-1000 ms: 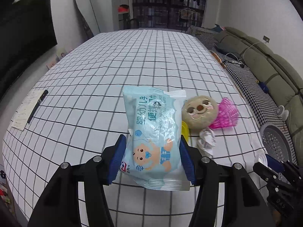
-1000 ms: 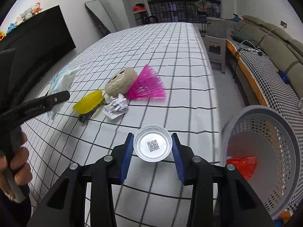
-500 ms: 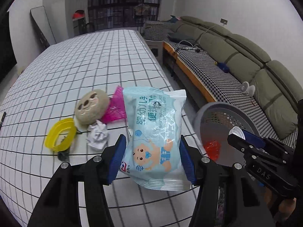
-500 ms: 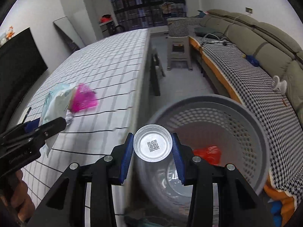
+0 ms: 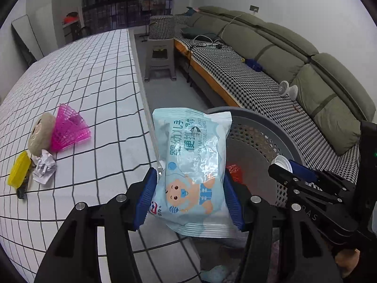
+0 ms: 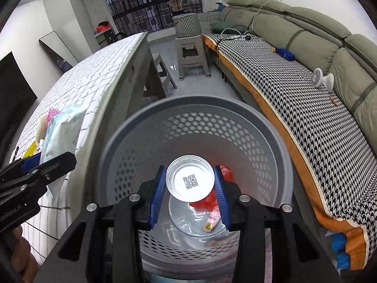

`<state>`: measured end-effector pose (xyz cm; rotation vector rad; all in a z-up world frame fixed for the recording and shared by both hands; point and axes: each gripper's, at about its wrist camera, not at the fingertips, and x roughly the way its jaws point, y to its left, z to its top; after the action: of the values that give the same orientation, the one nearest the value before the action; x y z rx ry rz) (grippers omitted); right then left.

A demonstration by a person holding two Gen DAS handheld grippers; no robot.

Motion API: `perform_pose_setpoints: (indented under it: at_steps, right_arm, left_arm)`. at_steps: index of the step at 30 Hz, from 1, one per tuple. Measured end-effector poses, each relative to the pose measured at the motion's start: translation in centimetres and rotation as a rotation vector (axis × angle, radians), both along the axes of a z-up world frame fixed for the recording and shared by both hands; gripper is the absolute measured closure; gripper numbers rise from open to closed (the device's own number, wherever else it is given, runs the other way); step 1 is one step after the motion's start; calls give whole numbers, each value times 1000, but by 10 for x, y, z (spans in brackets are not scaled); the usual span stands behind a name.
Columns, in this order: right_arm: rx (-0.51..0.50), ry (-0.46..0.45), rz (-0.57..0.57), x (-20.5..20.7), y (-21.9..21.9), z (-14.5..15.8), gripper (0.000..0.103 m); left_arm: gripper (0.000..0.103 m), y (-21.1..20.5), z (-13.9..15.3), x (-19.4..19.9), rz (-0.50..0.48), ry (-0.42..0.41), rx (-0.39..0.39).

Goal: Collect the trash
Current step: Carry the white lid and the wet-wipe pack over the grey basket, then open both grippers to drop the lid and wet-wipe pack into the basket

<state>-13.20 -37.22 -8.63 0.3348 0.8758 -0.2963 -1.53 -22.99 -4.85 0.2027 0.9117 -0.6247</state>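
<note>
Trash is being held in both grippers beside the grey perforated plastic basket [image 6: 195,122]. A pale blue plastic pack of baby wipes [image 5: 192,172], printed with a cartoon baby, Chinese characters, "OPEN" and "BABY HAND", is being pinched by the left gripper [image 5: 189,198] between its blue pads, at the edge of the white black-gridded table [image 5: 94,89], next to the basket's rim. A round clear plastic lid [image 6: 190,181] carrying a QR code sticker is being clamped by the right gripper [image 6: 189,187] directly above the basket's opening. Red crumpled wrapping [image 6: 226,172] and a pinkish packet [image 6: 212,220] are being contained at the basket's bottom. "GenRobot.AI" is being shown on the left gripper's side in the right wrist view.
</note>
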Motion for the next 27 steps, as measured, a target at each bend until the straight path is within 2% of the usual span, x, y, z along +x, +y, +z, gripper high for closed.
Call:
perform_pose_setpoints:
  at_steps: [7, 12, 14, 16, 23, 27]
  right_arm:
    - [25, -7, -16, -13, -18, -8, 64]
    - [22, -21, -30, -18, -27, -8, 64]
    - [27, -35, -36, -20, -31, -7, 60]
    - [23, -43, -48, -23, -32, -6, 51]
    - [31, -51, -54, -25, -32, -5, 51]
    - [33, -49, -53, -26, -30, -4, 51]
  left_arm:
    - [48, -31, -15, -7, -34, 19, 56]
    - [47, -37, -16, -10, -37, 13, 69]
    - [45, -37, -16, -11, -34, 13, 73]
    - [37, -37, -16, -11, -28, 13, 75]
    - [35, -36, -16, -10, -18, 10, 75]
    - [29, -33, -15, -11, -6, 3, 69]
